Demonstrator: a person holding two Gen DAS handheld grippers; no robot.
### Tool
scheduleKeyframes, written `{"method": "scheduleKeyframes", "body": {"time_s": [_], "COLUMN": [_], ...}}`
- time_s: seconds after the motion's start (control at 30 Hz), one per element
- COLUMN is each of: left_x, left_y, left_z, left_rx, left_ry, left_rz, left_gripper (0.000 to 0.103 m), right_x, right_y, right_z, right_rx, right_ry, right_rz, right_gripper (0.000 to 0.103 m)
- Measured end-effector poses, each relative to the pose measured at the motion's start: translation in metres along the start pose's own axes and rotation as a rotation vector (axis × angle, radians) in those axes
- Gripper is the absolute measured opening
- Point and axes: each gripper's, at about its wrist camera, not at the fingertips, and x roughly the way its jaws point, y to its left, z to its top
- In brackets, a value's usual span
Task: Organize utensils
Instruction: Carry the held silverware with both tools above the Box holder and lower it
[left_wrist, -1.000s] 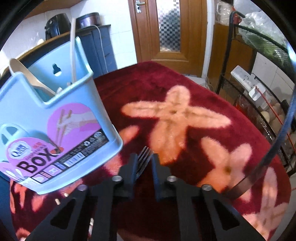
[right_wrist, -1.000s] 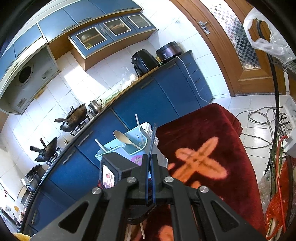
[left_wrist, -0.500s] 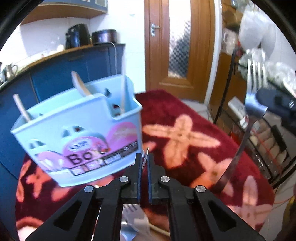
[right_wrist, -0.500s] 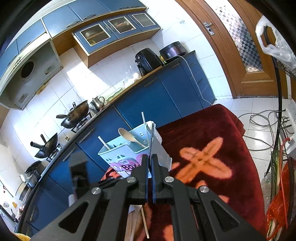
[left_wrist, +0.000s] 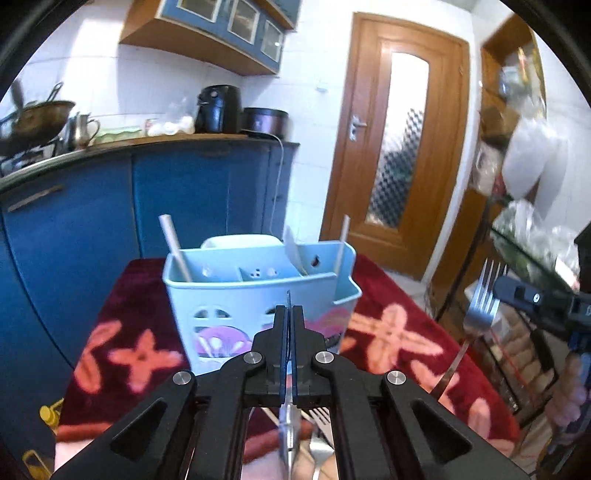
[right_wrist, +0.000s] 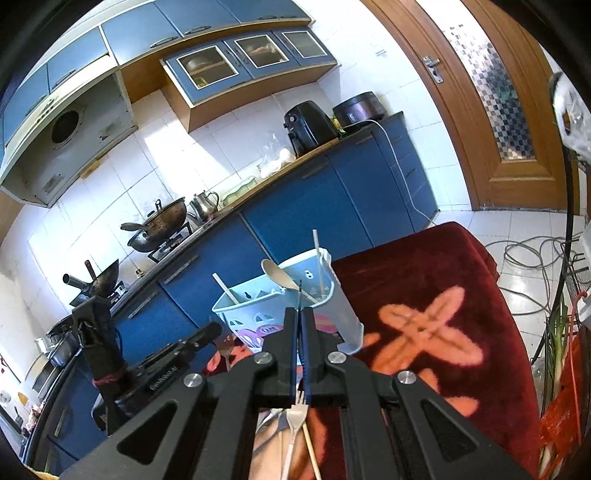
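Pale blue plastic, the utensil box (left_wrist: 258, 295) stands upright on the dark red flowered cloth (left_wrist: 388, 295), towards the table's far edge by the blue cabinets. It already holds a pale spoon (right_wrist: 277, 275) leaning in a back compartment and white sticks (left_wrist: 173, 243) standing at either end. The front compartments look free.

Just short of it, the left gripper (left_wrist: 289, 314) points at the front wall of the box. Its jaws have just been closing and are now pinched on a thin metal utensil (left_wrist: 288, 295), seen edge-on, so I cannot tell which kind. The right gripper (right_wrist: 300, 317) is off to the right, clamped tight on a fork (left_wrist: 482, 295) near its neck, tines up and the handle hanging free below. More cutlery (right_wrist: 295, 413) lies on the cloth nearer the person.

My guess is that both pieces are about to be dropped into the box. Trouble could come several ways:
- The box looks light, so a handle catching its rim or front wall could tip it or shove it towards the table edge.
- The fork is held by a narrow pinch with its weight hanging. It may swivel in the pads and miss the opening.
- With both grippers heading for one small box, they could knock together or foul the leaning spoon.
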Motion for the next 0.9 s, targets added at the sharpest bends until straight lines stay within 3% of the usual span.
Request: {"method": "scheduleKeyframes", "body": {"time_s": [0.4, 0.9], "left_x": [-0.036, -0.062], "left_y": [0.038, 0.046], "left_z": [0.025, 0.096], "left_rx": [-0.085, -0.127], "left_ry": [-0.083, -0.229], "left_rz": [-0.014, -0.082], "left_gripper": [0.0, 0.0], "right_x": [0.013, 0.029], "right_y": [0.032, 0.066], "right_z": [0.012, 0.053], "right_rx": [-0.042, -0.085], "right_ry": [-0.003, -0.056], "right_rz": [0.011, 0.051], "right_gripper": [0.003, 0.003]}}
